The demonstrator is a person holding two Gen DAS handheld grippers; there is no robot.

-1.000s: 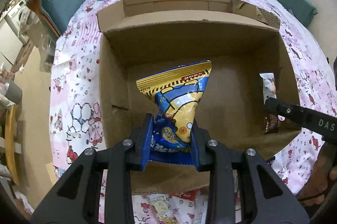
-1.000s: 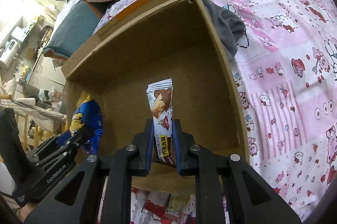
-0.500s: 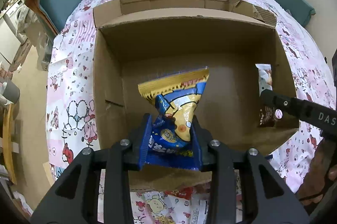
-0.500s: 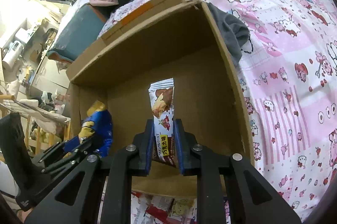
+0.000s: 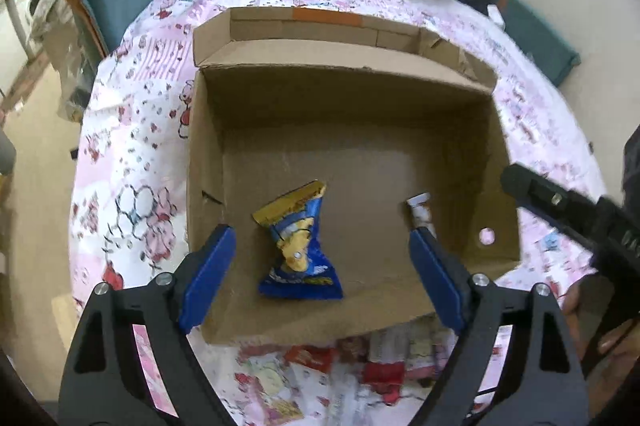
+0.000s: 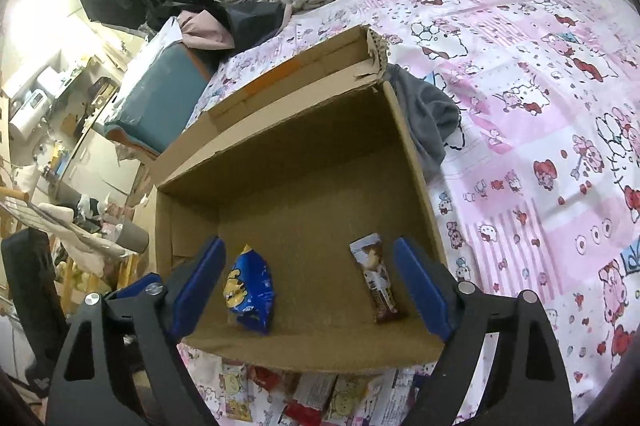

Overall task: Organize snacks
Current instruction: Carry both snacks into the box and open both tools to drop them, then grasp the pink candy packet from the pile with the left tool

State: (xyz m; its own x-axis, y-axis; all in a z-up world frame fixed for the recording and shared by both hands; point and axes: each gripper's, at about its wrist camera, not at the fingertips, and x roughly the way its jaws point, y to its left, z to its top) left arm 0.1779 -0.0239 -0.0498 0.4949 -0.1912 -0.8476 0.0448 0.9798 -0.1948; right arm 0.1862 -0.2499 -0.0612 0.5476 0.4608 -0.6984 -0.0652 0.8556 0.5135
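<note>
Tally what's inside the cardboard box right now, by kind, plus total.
Blue and yellow snack bag: 1
Brown and white snack bar: 1
Total in the cardboard box: 2
The loose packets on the bed in front of the box are too blurred to count.

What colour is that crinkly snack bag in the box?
Blue and yellow snack bag; clearest in the left wrist view.
</note>
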